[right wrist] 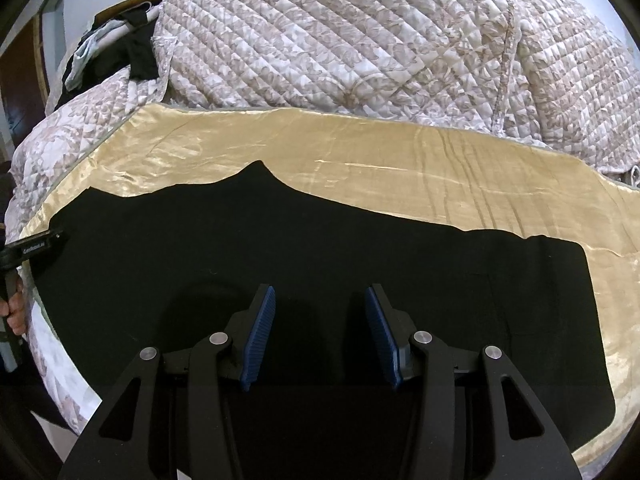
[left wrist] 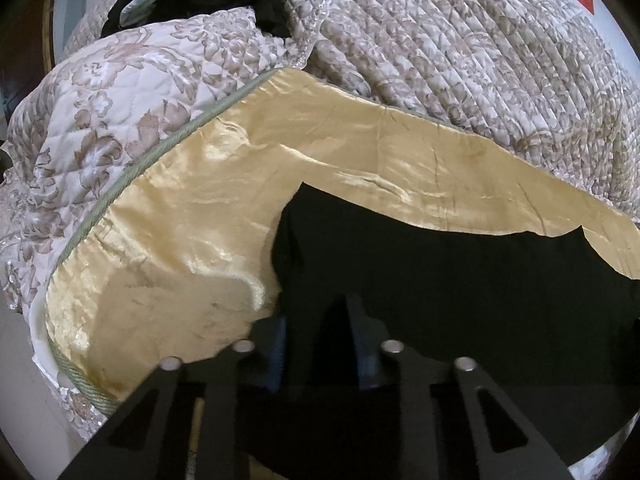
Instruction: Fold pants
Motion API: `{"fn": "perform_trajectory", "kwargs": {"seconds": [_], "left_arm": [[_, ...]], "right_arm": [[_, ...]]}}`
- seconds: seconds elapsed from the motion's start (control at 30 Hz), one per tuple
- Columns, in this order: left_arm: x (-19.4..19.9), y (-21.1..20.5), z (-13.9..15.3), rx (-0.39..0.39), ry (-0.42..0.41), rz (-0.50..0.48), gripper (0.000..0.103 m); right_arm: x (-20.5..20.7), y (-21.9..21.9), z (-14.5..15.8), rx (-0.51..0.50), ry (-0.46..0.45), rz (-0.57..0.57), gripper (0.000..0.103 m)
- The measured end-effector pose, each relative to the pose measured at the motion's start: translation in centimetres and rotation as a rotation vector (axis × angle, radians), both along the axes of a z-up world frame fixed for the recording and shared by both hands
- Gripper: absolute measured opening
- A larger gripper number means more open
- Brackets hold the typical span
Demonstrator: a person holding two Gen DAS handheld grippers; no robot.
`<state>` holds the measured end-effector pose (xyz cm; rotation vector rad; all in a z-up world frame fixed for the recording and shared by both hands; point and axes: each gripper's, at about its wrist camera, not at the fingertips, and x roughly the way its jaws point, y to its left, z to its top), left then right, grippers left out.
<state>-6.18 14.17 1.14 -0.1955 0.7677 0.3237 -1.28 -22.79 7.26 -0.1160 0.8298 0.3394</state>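
— What do the fingers do?
— The right gripper has its blue pads spread apart, holding nothing, above the black pants. The left gripper is dark against the cloth; I cannot tell.
— And the pants?
— Flat on the golden satin sheet, before the quilted bedspread.

Two wrist cameras, low over a bed

Each looks forward along its own fingers, close above the black pants; both share the gold sheet and the quilt behind.
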Motion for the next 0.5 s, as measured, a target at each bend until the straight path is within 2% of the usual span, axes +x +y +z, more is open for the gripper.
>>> {"fn": "perform_trajectory", "kwargs": {"seconds": [0.1, 0.2, 0.23, 0.37, 0.5], "left_arm": [[-0.1, 0.4, 0.4, -0.035, -0.014, 0.013, 0.01], [-0.5, 1.1, 1.1, -0.126, -0.052, 0.012, 0.007], [-0.7, 1.0, 1.6, -0.16, -0.071, -0.005, 0.007], [-0.8, -0.9, 4.0, -0.2, -0.14, -0.101, 0.007], [0.0, -4.3, 5.8, -0.264, -0.162, -0.209, 0.007]], "right_arm": [[0.0, -0.1, 0.1, 0.002, -0.003, 0.001, 0.048], [-0.1, -0.6, 0.3, 0.018, -0.006, -0.01, 0.048], [-0.1, -0.7, 0.3, 0.022, -0.006, -0.014, 0.048], [0.0, -1.3, 0.7, 0.053, -0.006, -0.031, 0.048], [-0.1, -1.8, 1.2, 0.082, -0.014, -0.037, 0.048]]}}
